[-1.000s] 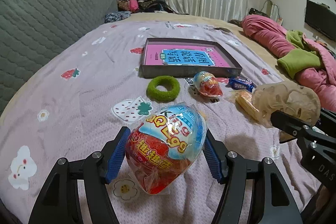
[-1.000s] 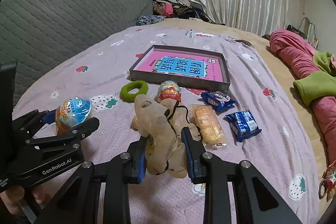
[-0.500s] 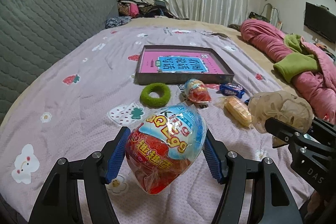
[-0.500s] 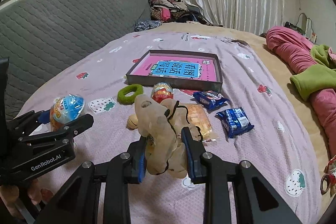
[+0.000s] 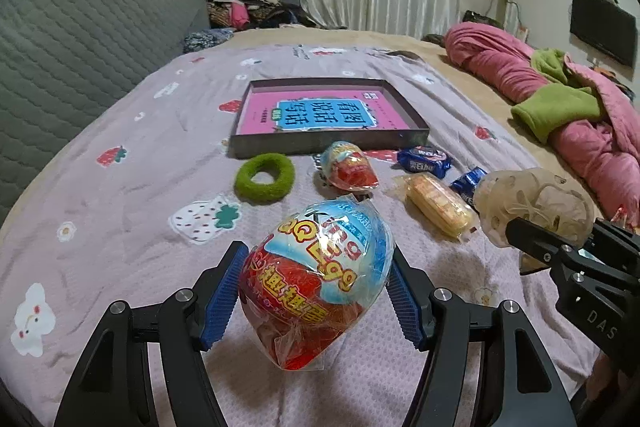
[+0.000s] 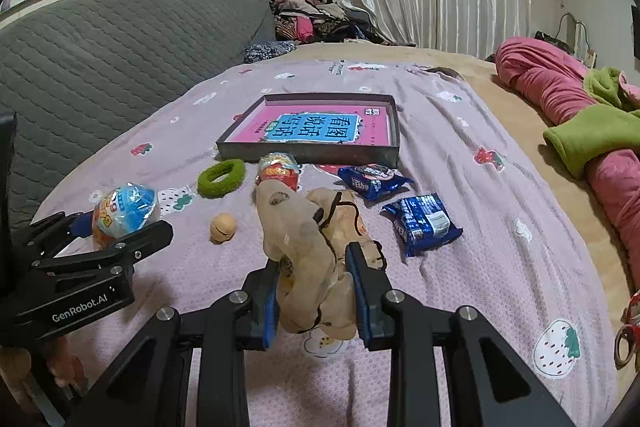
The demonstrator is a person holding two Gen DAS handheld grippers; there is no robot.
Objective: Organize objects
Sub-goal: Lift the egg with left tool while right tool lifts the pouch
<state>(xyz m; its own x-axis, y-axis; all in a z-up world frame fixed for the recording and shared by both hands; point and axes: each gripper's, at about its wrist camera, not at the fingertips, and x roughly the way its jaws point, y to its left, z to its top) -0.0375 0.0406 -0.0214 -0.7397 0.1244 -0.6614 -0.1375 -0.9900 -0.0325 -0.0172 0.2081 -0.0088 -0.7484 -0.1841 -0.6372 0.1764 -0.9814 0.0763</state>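
Left gripper [image 5: 316, 291]: blue pads closed against both sides of a large foil-wrapped surprise egg [image 5: 316, 279], which is held clear above the bedspread; the egg's pointed end tilts down toward the camera.
Right gripper [image 6: 316, 291]: fingers narrowed onto a beige cloth pouch [image 6: 308, 247] with a black drawstring; the pouch stands up between the pads and hides part of the snack behind it.
Bedspread [image 5: 120, 219]: pale lilac, printed with strawberries and small flowers, bearing all the loose items.
Tray [image 6: 394, 131]: shallow dark box near the middle of the bed, holding a pink book [image 6: 316, 127] with a blue title panel.
Green hair tie [image 5: 265, 178]: fuzzy ring lying just in front of the tray's near-left corner.
Second surprise egg [image 5: 348, 167]: smaller in view, lying on its side just in front of the tray, right of the hair tie.
Blue snack packets [image 6: 422, 223]: two of them, one close to the tray's near edge, the other nearer the right gripper.
Yellow wafer pack [image 5: 438, 207]: clear wrapper, lying between the second egg and the pouch in the left wrist view.
Small tan ball [image 6: 223, 227]: resting on the bedspread between the two grippers.
Pink quilt [image 5: 520, 75]: bunched at the right side of the bed, with a green garment [image 5: 560, 107] over it.
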